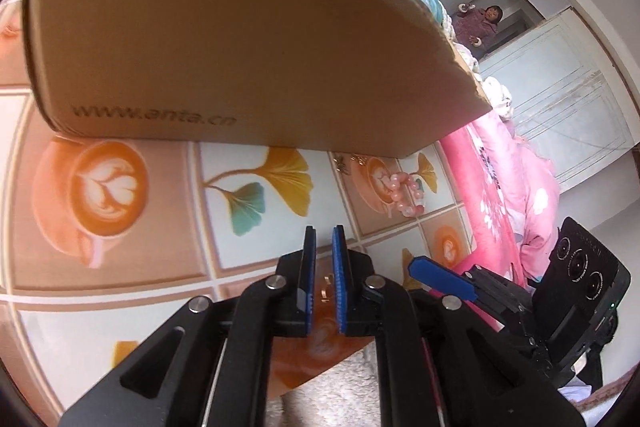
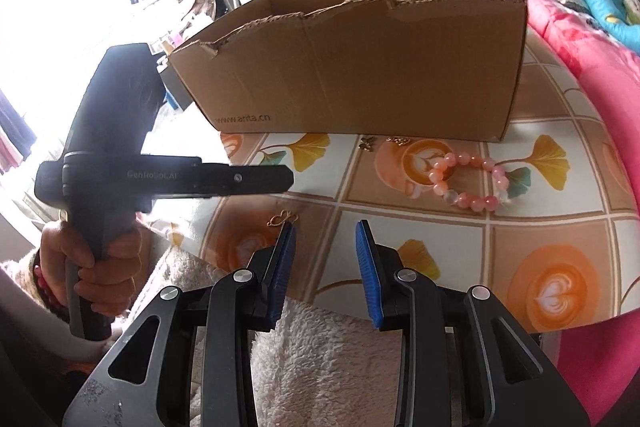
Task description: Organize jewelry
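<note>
Both tongs hang over a tiled, coffee-print tabletop [image 2: 420,259]. Left gripper [image 1: 323,239] has its blue pads nearly together, a small gold trinket [image 1: 326,287] lying loose under the gap; right gripper [image 2: 326,233] stands part open and empty. Centre right, a pink bead bracelet [image 2: 466,183] lies before the brown cardboard box [image 2: 360,67]. A sound pickup probably means straddling the trinket squarely before pinching.
</note>
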Motion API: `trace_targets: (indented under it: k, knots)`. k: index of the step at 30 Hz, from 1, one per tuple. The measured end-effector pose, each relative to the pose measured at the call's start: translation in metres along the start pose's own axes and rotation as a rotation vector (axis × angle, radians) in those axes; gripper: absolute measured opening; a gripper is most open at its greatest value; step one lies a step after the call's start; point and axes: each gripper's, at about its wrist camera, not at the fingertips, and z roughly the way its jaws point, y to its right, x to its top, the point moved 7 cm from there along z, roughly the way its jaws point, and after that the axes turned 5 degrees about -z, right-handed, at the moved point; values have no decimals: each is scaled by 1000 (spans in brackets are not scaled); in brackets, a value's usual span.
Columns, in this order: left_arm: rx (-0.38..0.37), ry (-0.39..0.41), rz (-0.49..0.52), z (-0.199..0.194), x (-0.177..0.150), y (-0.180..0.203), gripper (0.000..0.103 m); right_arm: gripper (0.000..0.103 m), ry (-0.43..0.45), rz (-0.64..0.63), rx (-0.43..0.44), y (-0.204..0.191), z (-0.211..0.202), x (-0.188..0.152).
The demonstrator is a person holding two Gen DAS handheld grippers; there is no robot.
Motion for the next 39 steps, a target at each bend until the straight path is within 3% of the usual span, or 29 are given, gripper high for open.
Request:
trace_targets:
  k: [8, 11, 14, 20, 28, 33, 39]
  knots:
    - [121, 58, 109, -26, 0, -23, 9, 31, -49, -223, -16, -27, 21, 10]
    - [152, 72, 149, -27, 0, -23, 9, 31, -71, -234, -14, -31, 30, 17]
    - [156, 75, 161, -28, 0, -25, 10, 31, -95, -184, -17, -37, 41, 18]
    - [153, 79, 179, -26, 0, -24, 11, 31, -89, -200, -130, -49, 53, 12]
    - [145, 78, 186, -25, -1, -24, 11, 30, -111, -233, -116, -45, 52, 12]
    - [141, 83, 186, -28, -1, -26, 11, 21, -126, -238, -110, -42, 57, 13]
    - [141, 79, 192, -28, -1, -26, 11, 18, -131, -238, -102, -39, 51, 12]
